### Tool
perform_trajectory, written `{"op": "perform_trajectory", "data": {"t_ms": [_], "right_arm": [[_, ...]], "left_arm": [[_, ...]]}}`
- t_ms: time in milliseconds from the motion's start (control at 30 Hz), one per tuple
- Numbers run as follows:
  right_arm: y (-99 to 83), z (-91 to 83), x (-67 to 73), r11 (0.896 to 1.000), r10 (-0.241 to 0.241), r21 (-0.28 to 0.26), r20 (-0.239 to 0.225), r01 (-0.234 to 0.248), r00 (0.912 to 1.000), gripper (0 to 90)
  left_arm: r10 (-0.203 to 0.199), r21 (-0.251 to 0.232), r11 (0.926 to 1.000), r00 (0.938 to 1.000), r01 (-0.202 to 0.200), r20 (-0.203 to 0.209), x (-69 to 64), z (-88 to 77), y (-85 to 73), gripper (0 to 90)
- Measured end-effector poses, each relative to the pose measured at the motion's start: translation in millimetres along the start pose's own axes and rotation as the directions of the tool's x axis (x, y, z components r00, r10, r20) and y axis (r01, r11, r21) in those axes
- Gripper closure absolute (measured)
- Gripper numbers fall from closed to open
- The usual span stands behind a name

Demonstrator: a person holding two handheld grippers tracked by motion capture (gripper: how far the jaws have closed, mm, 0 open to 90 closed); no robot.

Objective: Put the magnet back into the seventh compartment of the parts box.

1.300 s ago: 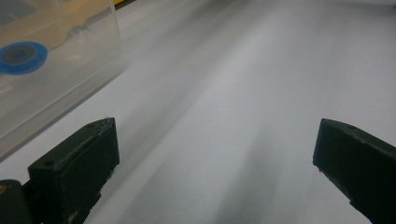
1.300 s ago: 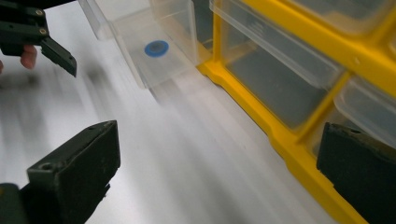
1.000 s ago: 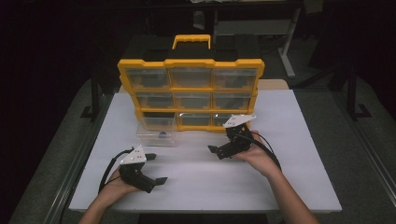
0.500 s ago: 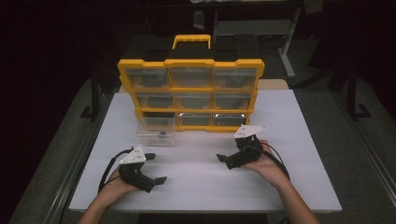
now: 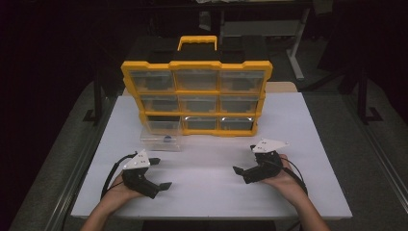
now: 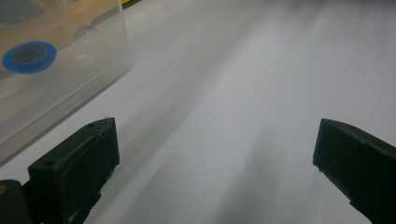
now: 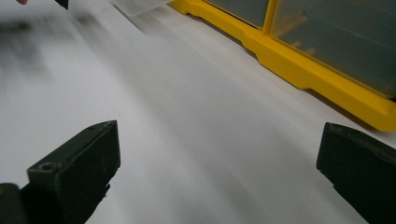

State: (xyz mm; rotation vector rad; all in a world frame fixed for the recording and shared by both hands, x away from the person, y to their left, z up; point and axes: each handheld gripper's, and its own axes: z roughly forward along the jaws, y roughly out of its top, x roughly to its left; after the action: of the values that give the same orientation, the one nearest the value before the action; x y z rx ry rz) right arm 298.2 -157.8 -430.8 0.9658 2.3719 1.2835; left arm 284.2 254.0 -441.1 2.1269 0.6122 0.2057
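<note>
On the white table (image 5: 216, 192), the left gripper (image 5: 161, 173) sits in the lower left of the frame and the right gripper (image 5: 244, 161) in the lower right, both with jaws spread wide and holding nothing. The yellow drawer organizer (image 5: 196, 96) stands upright at the centre. One clear drawer (image 5: 161, 139) lies on the table just in front of its lower left corner, with a small blue ring (image 6: 29, 56) inside.

Each black claw (image 5: 160, 173) carries a grey three-cornered plate and a black cable.

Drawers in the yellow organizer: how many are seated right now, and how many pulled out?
8 seated in the organizer: three top, three middle, two bottom. 1 clear drawer lies on the table before the empty bottom-left slot.
</note>
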Motion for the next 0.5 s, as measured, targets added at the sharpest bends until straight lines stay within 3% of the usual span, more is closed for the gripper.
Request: {"op": "perform_trajectory", "data": {"t_ms": [267,500], "right_arm": [[-17.4,-15.9,-0.3,1.000,0.027,-0.015,0.019,-0.027,0.9995,0.0],[-30.1,-24.1,0.0,1.000,0.015,-0.005,0.041,-0.015,0.9991,0.0]], "left_arm": [[0.004,0.000,1.0000,1.0000,-0.004,-0.002,-0.4,0.0,0.0,0.0],[-0.002,-0.002,1.0000,1.0000,0.002,-0.004,0.0,0.5,-0.2,0.0]]}}
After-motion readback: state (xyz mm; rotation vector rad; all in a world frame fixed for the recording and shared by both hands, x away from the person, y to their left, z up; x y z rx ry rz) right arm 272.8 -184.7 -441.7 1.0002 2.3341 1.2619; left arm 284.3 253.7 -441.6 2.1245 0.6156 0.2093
